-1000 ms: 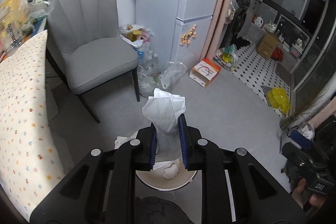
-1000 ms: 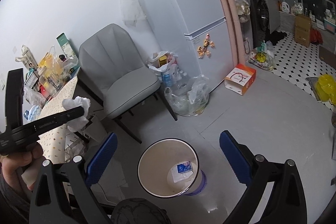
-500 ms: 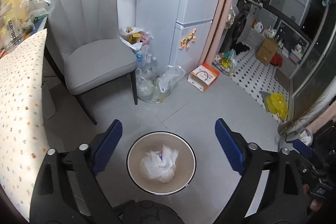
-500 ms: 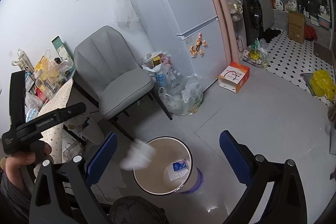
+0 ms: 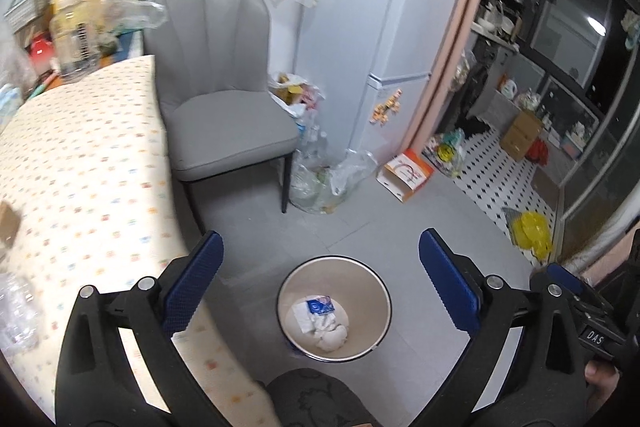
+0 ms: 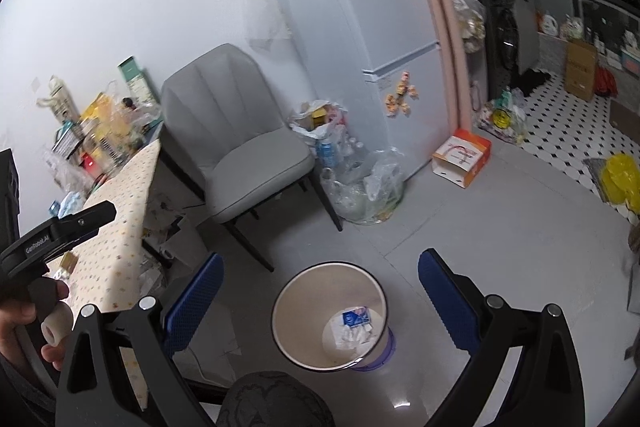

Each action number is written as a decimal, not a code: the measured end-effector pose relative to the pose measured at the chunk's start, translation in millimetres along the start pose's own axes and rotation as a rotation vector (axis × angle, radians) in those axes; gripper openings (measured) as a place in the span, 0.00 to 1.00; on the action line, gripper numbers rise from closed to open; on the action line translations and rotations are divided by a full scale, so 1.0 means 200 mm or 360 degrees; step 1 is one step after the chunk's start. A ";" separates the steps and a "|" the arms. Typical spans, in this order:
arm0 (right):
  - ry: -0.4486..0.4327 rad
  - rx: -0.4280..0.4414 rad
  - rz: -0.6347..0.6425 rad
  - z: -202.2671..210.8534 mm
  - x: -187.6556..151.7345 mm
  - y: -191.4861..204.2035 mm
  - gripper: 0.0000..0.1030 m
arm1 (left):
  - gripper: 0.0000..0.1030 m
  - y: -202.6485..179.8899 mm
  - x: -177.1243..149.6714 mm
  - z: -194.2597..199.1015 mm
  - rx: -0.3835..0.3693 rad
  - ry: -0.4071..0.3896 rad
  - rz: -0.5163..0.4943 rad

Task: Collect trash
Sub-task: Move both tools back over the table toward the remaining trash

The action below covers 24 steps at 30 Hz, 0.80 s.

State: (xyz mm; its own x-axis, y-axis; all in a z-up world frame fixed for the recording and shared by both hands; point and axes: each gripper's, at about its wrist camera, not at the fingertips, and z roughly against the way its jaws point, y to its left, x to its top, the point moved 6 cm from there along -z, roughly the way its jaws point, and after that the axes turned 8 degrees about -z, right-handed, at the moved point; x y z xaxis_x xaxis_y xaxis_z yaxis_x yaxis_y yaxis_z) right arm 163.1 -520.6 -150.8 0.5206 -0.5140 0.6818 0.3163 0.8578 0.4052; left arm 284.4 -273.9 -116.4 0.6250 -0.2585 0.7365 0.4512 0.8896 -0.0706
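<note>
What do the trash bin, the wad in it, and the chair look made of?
Trash bin: probably plastic, smooth matte cream inner wall, thin dark rim.
Crumpled wad: looks like white tissue paper, soft creases.
Chair: grey upholstery, fabric or faux leather, stitched channels on the back; thin dark legs, likely metal.

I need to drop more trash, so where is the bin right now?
The trash bin stands on the grey floor low in both views, between the open left tongs, just right of the dotted tablecloth and in front of the grey chair.
</note>
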 end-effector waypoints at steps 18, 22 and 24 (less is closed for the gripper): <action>0.0111 0.0242 0.0327 -0.03 -0.18 0.74 0.93 | 0.94 0.63 -0.22 0.53 0.0281 -0.0199 0.0316; 0.0137 0.0292 0.0410 -0.02 -0.24 0.90 0.93 | 0.94 0.76 -0.30 0.61 0.0324 -0.0203 0.0385; 0.0155 0.0322 0.0441 -0.03 -0.27 0.97 0.93 | 0.94 0.83 -0.35 0.65 0.0338 -0.0204 0.0425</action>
State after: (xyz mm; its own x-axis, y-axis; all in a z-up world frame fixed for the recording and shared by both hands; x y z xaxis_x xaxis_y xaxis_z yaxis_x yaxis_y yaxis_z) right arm 200.5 -325.7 -111.9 0.6410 -0.2513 0.7252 -0.0060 0.9432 0.3322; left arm 233.0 -60.2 -92.3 0.6122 0.0310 0.7901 0.1320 0.9812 -0.1408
